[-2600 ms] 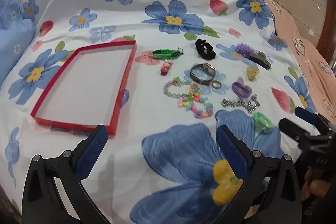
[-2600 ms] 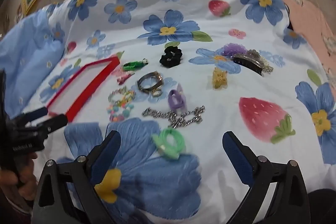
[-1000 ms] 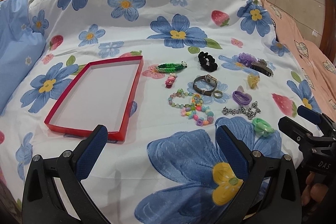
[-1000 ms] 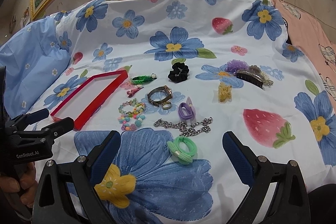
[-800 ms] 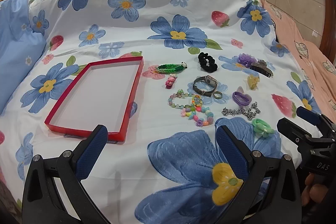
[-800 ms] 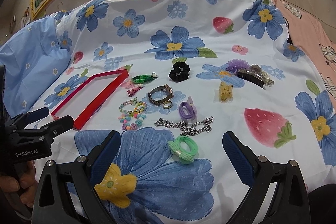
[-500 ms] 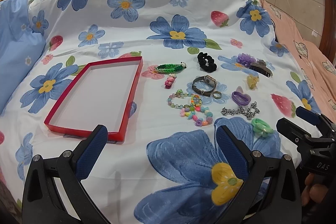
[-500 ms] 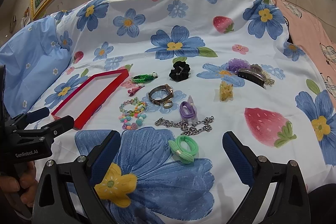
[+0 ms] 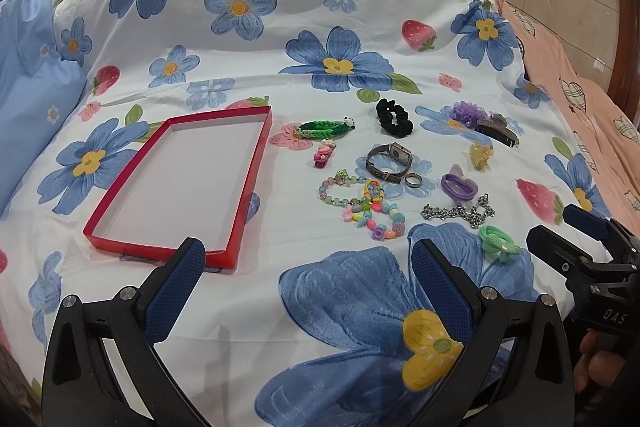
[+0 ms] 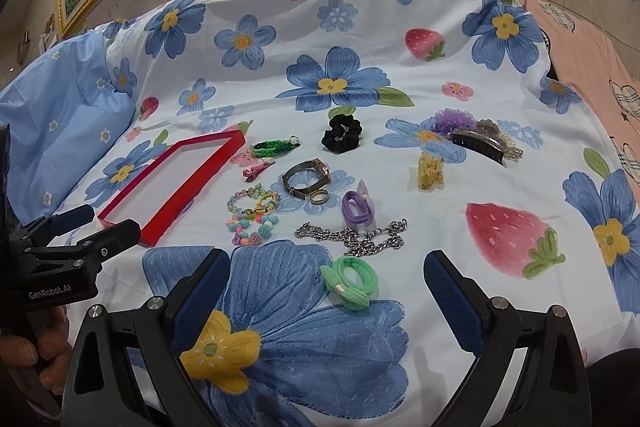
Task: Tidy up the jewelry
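The red tray (image 9: 256,163) sits on the flowery bed sheet (image 9: 248,67) with nothing in it. Its thin walls look like stiff card. Off to its right the jewelry lies in a loose bunch, not touching the tray.

There are bumpy bead bracelets (image 9: 362,205) in candy colors, a metal watch (image 9: 389,157) with a small ring (image 9: 413,180) just beside it, a shiny silver chain (image 10: 354,237) all wiggly, a soft black scrunchie (image 10: 341,133) and a green hair tie (image 10: 352,281) with a bow.

The left gripper (image 9: 308,287) hangs wide open near the tray's front edge, holding nothing. The right gripper (image 10: 327,293) is wide open too, just above the green hair tie.

I think the first pick comes next. Grabbing the closest piece, the green tie, seems smart. Pinch it across the fat bow, lift straight up, and don't pull the sheet. The chain may slip and dangle, so grab it in the middle.
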{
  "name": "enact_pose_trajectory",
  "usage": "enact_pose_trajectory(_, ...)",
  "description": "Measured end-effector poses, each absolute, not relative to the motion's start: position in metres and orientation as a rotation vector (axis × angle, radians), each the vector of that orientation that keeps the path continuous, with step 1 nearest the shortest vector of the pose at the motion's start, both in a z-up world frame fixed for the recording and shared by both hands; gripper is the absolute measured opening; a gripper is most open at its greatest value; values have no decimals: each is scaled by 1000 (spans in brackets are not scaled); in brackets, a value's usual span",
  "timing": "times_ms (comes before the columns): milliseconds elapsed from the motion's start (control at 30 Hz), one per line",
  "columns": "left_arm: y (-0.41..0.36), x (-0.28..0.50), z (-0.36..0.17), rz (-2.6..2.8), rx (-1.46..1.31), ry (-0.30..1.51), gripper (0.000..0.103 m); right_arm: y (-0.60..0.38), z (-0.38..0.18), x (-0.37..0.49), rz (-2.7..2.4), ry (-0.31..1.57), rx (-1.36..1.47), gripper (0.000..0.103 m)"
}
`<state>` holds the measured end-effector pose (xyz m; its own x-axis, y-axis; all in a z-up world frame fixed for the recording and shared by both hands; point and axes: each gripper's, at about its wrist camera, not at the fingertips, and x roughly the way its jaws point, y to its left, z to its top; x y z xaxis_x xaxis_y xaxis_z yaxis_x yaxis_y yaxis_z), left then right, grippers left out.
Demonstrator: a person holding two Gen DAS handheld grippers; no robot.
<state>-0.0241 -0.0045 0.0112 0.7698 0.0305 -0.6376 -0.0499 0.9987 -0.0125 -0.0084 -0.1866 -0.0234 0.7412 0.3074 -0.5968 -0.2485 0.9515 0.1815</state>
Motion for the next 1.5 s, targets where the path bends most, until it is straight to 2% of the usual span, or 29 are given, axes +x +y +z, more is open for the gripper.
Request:
enact_pose_trajectory(400,-6,-23,9,29,-43,708,103,-187,-26,-8,311,679,99,99)
enact_pose_trajectory(1000,7,26,-4,-27,-105,815,103,-201,-32,31,333,740,156,98)
enact_pose_trajectory(1200,5,58,-3,-60,-87,850,97,-212,-33,56,323,770,172,98)
enact_pose_trajectory(1367,-6,88,-1,-103,-44,865,89,-228,-37,84,281,806,188,91)
enact_pose_trajectory(1433,-11,101,-2,-117,-33,876,87,-235,-39,96,263,825,205,82)
enact_pose_trajectory(1500,-16,117,-6,-136,-20,896,86,-241,-43,110,244,844,215,79)
